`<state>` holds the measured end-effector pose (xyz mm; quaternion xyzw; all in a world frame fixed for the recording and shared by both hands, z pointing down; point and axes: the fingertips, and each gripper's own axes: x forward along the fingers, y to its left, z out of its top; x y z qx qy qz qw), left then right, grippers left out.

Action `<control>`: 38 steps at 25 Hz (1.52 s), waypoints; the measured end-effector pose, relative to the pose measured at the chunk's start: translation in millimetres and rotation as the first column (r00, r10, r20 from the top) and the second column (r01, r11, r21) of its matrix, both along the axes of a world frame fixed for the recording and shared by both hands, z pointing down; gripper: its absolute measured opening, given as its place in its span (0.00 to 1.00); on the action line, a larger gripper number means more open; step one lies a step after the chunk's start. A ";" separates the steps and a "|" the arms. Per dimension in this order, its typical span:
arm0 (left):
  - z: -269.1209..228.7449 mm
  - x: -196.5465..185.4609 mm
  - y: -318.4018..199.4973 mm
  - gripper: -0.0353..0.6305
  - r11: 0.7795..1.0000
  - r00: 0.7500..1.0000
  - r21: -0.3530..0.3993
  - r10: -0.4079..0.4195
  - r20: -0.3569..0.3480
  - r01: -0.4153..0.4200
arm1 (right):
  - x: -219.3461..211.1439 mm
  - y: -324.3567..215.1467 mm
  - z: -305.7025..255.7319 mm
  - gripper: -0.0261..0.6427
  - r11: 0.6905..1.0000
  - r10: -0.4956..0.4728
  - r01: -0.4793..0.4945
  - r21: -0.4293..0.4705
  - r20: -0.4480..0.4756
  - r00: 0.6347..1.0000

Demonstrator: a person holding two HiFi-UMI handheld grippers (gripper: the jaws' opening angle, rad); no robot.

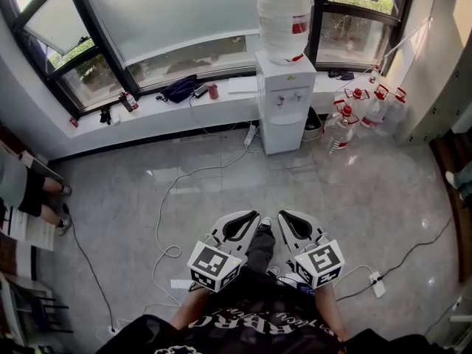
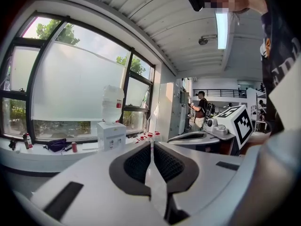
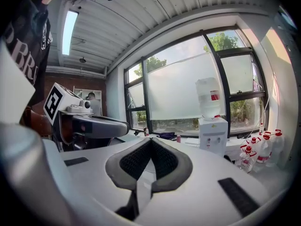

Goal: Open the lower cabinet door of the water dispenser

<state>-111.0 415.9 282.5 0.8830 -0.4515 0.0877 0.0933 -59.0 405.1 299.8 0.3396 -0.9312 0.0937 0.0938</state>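
Note:
The white water dispenser (image 1: 284,102) stands against the window wall at the far side of the room, a large bottle (image 1: 285,17) on top. Its lower cabinet door (image 1: 282,133) is shut. It also shows far off as the dispenser (image 2: 112,134) in the left gripper view and the dispenser (image 3: 213,134) in the right gripper view. My left gripper (image 1: 253,217) and right gripper (image 1: 284,217) hover side by side near my body, well short of the dispenser. Both have their jaws together with nothing between them.
Several water bottles (image 1: 365,113) with red caps stand right of the dispenser. White cables (image 1: 166,220) and a power strip (image 1: 377,284) lie on the tiled floor. A black bag (image 1: 177,89) and small items sit on the window sill. A person's legs (image 1: 33,190) show at left.

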 end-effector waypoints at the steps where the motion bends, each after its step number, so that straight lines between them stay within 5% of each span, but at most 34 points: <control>1: 1.1 2.1 -2.7 0.09 1.000 1.000 -0.004 0.006 0.000 -0.006 | 2.6 -1.9 1.4 0.06 1.000 0.007 -0.007 -0.005 -0.001 1.000; 11: 6.2 38.4 -68.1 0.09 0.996 0.996 -0.010 0.085 -0.009 -0.085 | 45.6 -61.9 6.4 0.06 0.994 0.102 -0.103 -0.026 -0.026 0.994; 20: 5.8 53.7 -179.3 0.09 0.995 0.995 -0.009 0.095 -0.016 -0.095 | 70.7 -159.0 5.1 0.06 0.990 0.136 -0.138 -0.032 -0.046 0.990; 38: 22.1 48.1 -332.7 0.09 0.985 0.985 -0.035 0.168 -0.035 -0.169 | 61.5 -321.0 16.9 0.06 0.977 0.193 -0.197 -0.077 -0.057 0.980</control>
